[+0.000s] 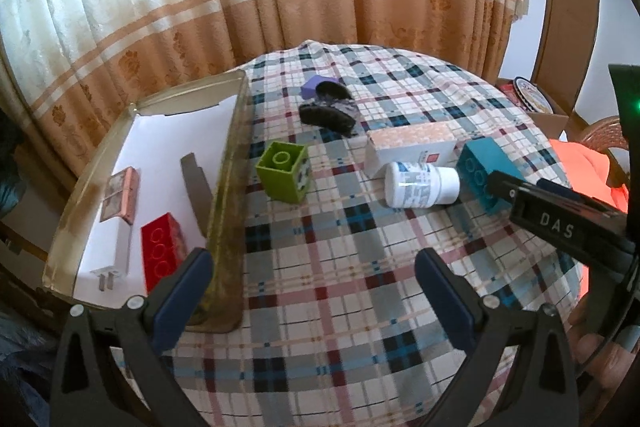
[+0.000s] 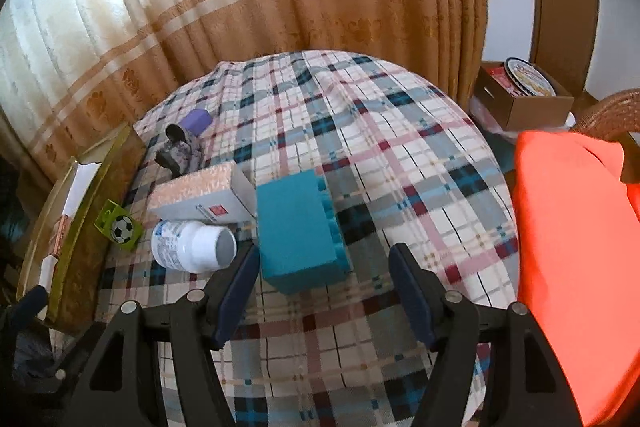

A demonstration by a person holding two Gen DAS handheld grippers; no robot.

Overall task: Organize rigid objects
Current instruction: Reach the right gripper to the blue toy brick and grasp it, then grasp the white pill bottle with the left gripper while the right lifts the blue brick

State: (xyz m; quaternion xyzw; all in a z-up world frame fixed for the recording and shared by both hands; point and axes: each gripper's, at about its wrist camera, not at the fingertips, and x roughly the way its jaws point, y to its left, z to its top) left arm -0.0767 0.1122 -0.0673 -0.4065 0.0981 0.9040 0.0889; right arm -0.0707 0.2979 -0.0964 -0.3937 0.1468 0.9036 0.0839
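**Spotter:** Your right gripper (image 2: pixel 324 291) stands wide, nothing between the pads. The teal block (image 2: pixel 296 231) lies on the plaid cloth (image 2: pixel 400 147) just ahead of it, at twelve o'clock, leaning toward eleven. Your near-side finger (image 2: pixel 236 291) is just beside its lower left corner; I cannot tell whether it touches.

**Operator:** How will the block handle?

**Spotter:** Hard moulded plastic by the look, hollow, so I judge it light and stiff. Smooth faces, likely a bit slick against the pads. The studded side faces three o'clock in the right wrist view. Take it across the two flat long faces, not over the studs, and low enough that it does not pivot.

**Operator:** Anything crowding it?

**Spotter:** The white bottle (image 2: pixel 192 245) lies on its side at nine o'clock from the block, close by, open mouth toward you. It is round, so I expect it rolls if you nudge it. The pale carton (image 2: pixel 200 199) sits at ten o'clock, touching or nearly so.

**Operator:** Left side?

**Spotter:** Your left gripper (image 1: pixel 314 287) is also spread wide and empty, hovering over bare cloth. The tray (image 1: pixel 232 163) sits at ten o'clock from it, with the red block (image 1: pixel 162 247) already inside. The green block (image 1: pixel 284 177) rests just outside the tray wall, at twelve.
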